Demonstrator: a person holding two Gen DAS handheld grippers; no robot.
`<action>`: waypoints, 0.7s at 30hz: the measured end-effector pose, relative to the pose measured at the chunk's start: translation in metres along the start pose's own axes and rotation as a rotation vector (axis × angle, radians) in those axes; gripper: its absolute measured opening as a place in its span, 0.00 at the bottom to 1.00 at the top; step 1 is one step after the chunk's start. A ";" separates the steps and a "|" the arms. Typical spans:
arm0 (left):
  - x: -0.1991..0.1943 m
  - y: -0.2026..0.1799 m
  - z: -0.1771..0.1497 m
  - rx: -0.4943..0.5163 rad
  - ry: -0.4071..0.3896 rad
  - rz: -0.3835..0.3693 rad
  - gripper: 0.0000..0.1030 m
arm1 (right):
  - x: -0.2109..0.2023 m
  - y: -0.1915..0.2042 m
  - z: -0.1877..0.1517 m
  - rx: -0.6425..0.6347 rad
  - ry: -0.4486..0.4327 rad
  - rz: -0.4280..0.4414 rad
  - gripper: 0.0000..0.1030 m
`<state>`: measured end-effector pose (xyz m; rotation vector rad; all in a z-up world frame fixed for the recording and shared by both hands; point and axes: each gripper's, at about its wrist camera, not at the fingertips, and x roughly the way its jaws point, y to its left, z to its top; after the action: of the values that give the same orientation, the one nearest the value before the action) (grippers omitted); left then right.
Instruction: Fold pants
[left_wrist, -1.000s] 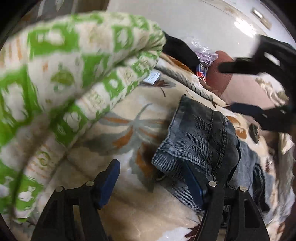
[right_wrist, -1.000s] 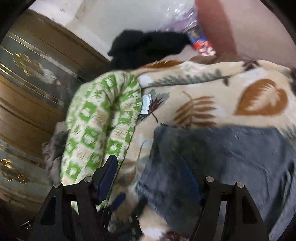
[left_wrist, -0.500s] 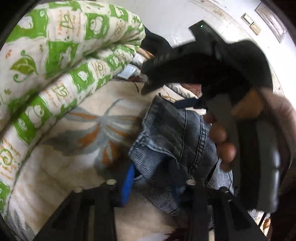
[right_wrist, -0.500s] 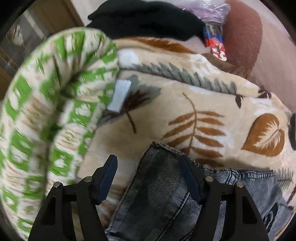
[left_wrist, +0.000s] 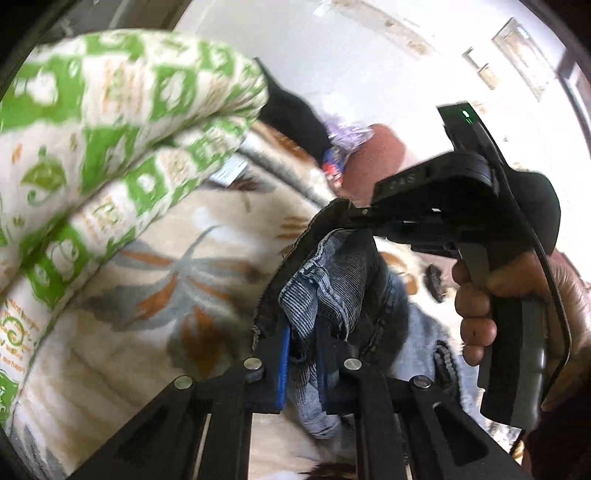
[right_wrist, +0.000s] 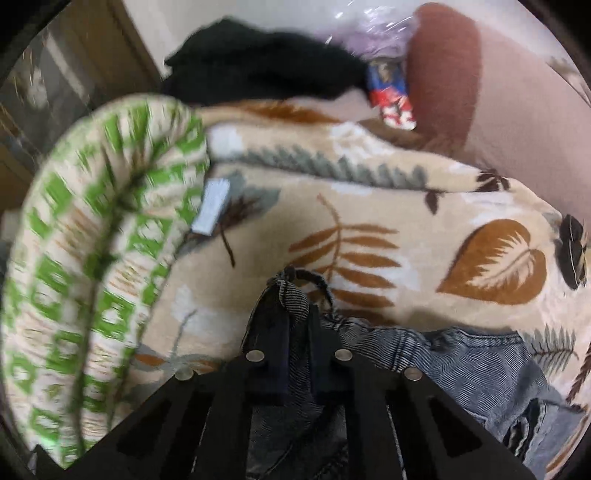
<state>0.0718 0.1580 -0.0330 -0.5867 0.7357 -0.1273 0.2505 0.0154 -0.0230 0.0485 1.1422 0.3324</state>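
I have the left gripper (left_wrist: 301, 363) closing on a bunched fold of the jeans (left_wrist: 332, 291), the blue pads pressing ribbed denim from both sides with the hem standing up just above them. My right gripper (right_wrist: 295, 354) is clamped tight on another corner of the same jeans (right_wrist: 461, 365), a dark peak of cloth and a belt loop poking up past the fingertips. In the left view I see the right gripper's body from the side, its tips biting the upper edge of the denim, and the person's hand (left_wrist: 517, 295) wrapped round its handle. The rest of the jeans trails away toward the right edge of the leaf-print blanket (right_wrist: 369, 206) that carries everything; the pinched corners are lifted slightly off it. Along the blanket's left edge lies a rolled green-and-white quilt (right_wrist: 92, 240), blurred, with a small white tag (right_wrist: 212, 210) just beside it. At the far edge I make out a black garment (right_wrist: 258, 70), a crumpled plastic bag (right_wrist: 376, 40) and a reddish-brown cushion (right_wrist: 443, 74).
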 end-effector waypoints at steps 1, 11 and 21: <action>-0.004 -0.003 0.001 0.012 -0.013 -0.015 0.11 | -0.012 -0.006 -0.001 0.016 -0.024 0.016 0.07; -0.031 -0.095 -0.019 0.299 -0.154 -0.115 0.06 | -0.117 -0.065 -0.037 0.138 -0.241 0.091 0.07; -0.023 -0.209 -0.091 0.584 -0.163 -0.164 0.05 | -0.186 -0.190 -0.116 0.321 -0.388 0.167 0.07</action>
<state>0.0133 -0.0502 0.0415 -0.0954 0.4576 -0.4250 0.1216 -0.2326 0.0536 0.4733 0.7968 0.2697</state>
